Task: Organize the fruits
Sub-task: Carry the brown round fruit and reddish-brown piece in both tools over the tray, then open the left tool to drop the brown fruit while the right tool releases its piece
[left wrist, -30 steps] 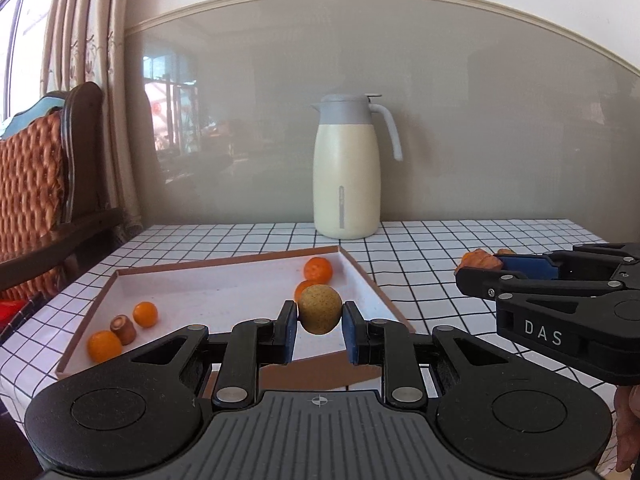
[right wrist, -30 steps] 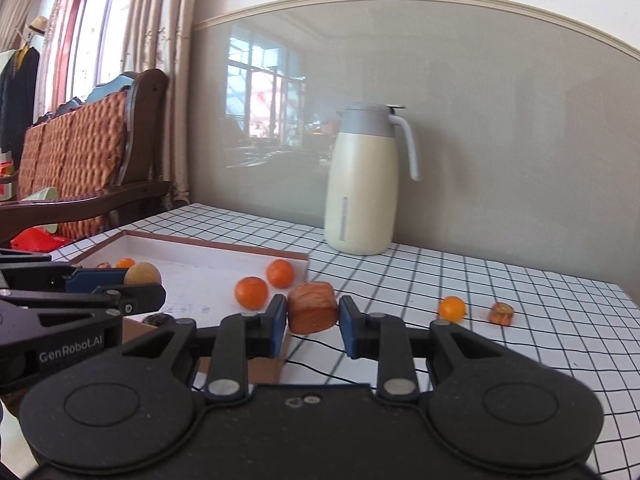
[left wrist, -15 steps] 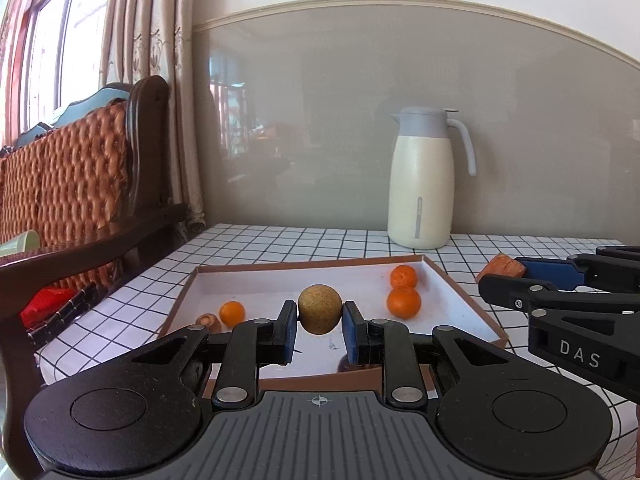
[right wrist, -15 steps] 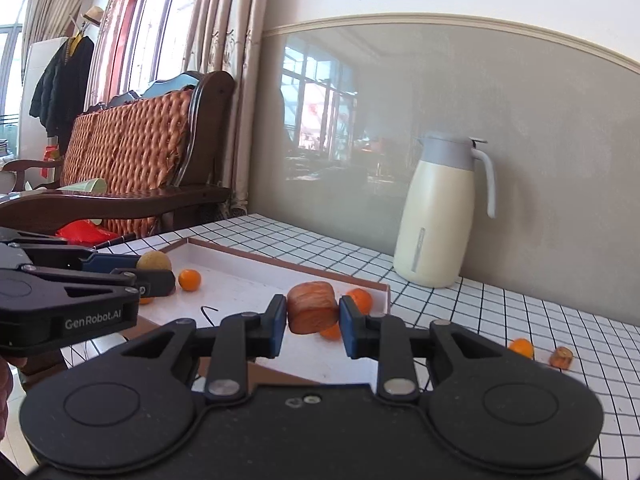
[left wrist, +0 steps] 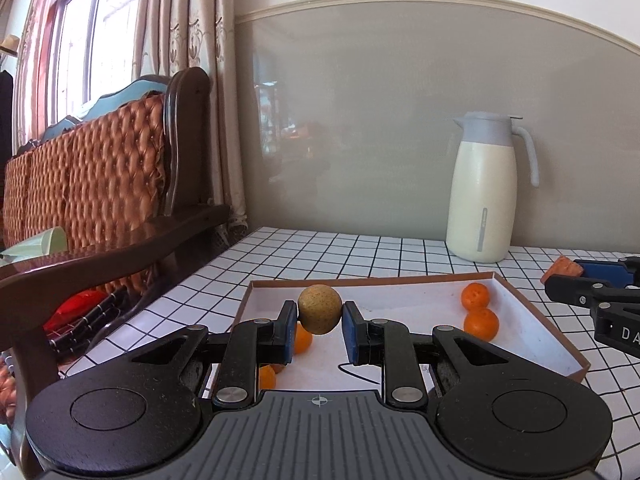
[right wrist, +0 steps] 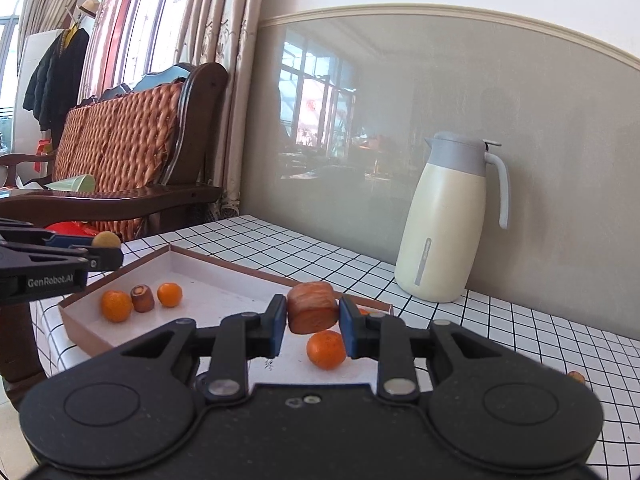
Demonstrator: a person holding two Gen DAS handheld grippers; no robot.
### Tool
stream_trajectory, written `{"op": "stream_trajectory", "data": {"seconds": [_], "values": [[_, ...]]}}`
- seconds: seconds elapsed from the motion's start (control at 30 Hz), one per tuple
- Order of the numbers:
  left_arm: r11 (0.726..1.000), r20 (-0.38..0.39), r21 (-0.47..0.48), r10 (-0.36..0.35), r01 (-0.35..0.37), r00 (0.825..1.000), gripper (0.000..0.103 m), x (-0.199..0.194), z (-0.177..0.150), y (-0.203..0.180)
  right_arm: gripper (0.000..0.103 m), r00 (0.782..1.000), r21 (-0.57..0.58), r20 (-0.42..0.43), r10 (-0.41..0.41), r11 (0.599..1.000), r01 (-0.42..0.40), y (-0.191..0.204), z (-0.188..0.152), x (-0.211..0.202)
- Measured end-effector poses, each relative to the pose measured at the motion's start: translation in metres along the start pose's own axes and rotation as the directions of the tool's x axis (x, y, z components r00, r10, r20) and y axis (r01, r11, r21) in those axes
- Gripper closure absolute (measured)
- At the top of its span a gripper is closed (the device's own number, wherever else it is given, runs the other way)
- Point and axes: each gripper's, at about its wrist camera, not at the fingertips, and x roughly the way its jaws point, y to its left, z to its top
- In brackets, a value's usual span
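My left gripper (left wrist: pixel 319 322) is shut on a round tan-green fruit (left wrist: pixel 319 309) and holds it above the left end of the shallow brown-rimmed white tray (left wrist: pixel 536 312). My right gripper (right wrist: pixel 313 322) is shut on a reddish-brown chunk of fruit (right wrist: pixel 313 306) above the tray's right end (right wrist: pixel 76 322). Oranges lie in the tray (left wrist: pixel 481 323) (left wrist: pixel 475 295) (right wrist: pixel 326 349) (right wrist: pixel 116 305) (right wrist: pixel 169 294), with a small brown piece (right wrist: pixel 143 298) between two of them. The right gripper shows at the right edge of the left wrist view (left wrist: pixel 600 296).
A cream thermos jug (left wrist: pixel 486 188) stands at the back of the grid-pattern table (left wrist: pixel 360 252). A wooden armchair with orange cushion (left wrist: pixel 100 184) is at the table's left edge. A small brown piece (right wrist: pixel 576 377) lies on the table at right.
Both grippers have swung left across the tray while still holding their fruits; the jug has slid to the right in both views and the armchair has come further into view.
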Motion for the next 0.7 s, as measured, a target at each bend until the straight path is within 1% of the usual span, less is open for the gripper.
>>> {"op": "stream_trajectory", "data": {"seconds": [0.27, 0.57, 0.7], "values": [[0.998, -0.017, -0.05, 0.024, -0.024, 1.0, 0.078, 0.031, 0.006, 0.019, 0.083, 1.0, 0.02, -0.023, -0.007, 1.0, 0.007, -0.004, 0.005, 0.029], [0.998, -0.029, -0.058, 0.029, -0.031, 0.999, 0.078, 0.065, 0.014, 0.032, 0.083, 0.998, 0.055, -0.052, -0.039, 0.998, 0.042, -0.019, 0.01, 0.061], [0.997, -0.043, -0.066, 0.027, -0.03, 0.999, 0.078, 0.078, 0.013, 0.036, 0.083, 0.997, 0.058, -0.066, -0.041, 0.997, 0.045, -0.022, 0.011, 0.072]]}}
